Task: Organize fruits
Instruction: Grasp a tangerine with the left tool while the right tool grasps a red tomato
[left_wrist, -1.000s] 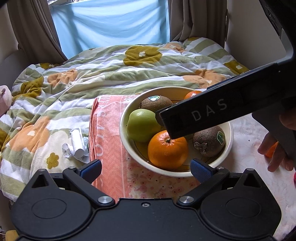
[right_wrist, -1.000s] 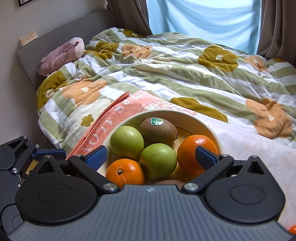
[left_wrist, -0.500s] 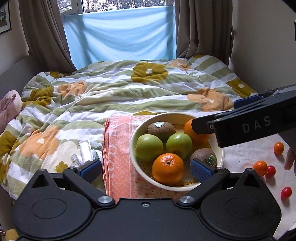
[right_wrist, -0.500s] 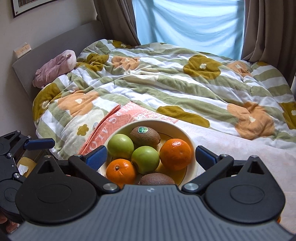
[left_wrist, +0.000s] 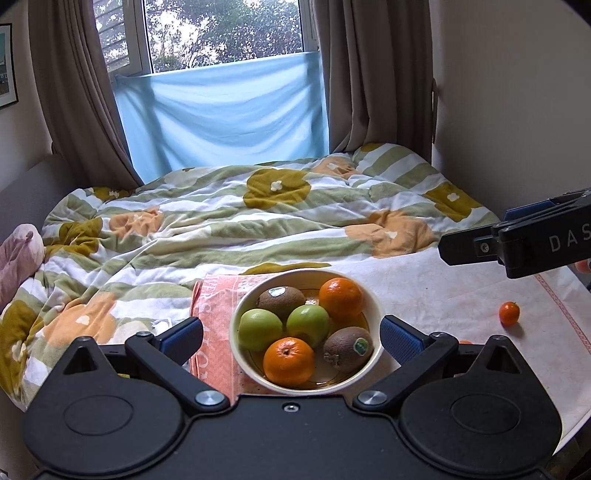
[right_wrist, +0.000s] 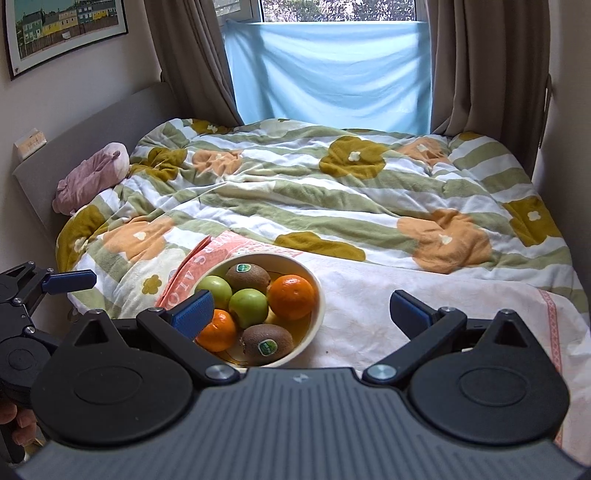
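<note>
While both grippers hang above the bed, nothing is grasped. Left wrist view: left gripper (left_wrist: 291, 334) jaws wide apart, empty, framing the cream bowl (left_wrist: 375, 310) with two oranges, two green apples, two kiwis; bowl sits on a pink towel (left_wrist: 214, 306). Small orange fruit (left_wrist: 509, 313) lies apart on the white cloth (left_wrist: 436, 291). Right wrist view: right gripper (right_wrist: 301, 308) also wide open, empty; bowl (right_wrist: 317, 291) sits under its left finger.
</note>
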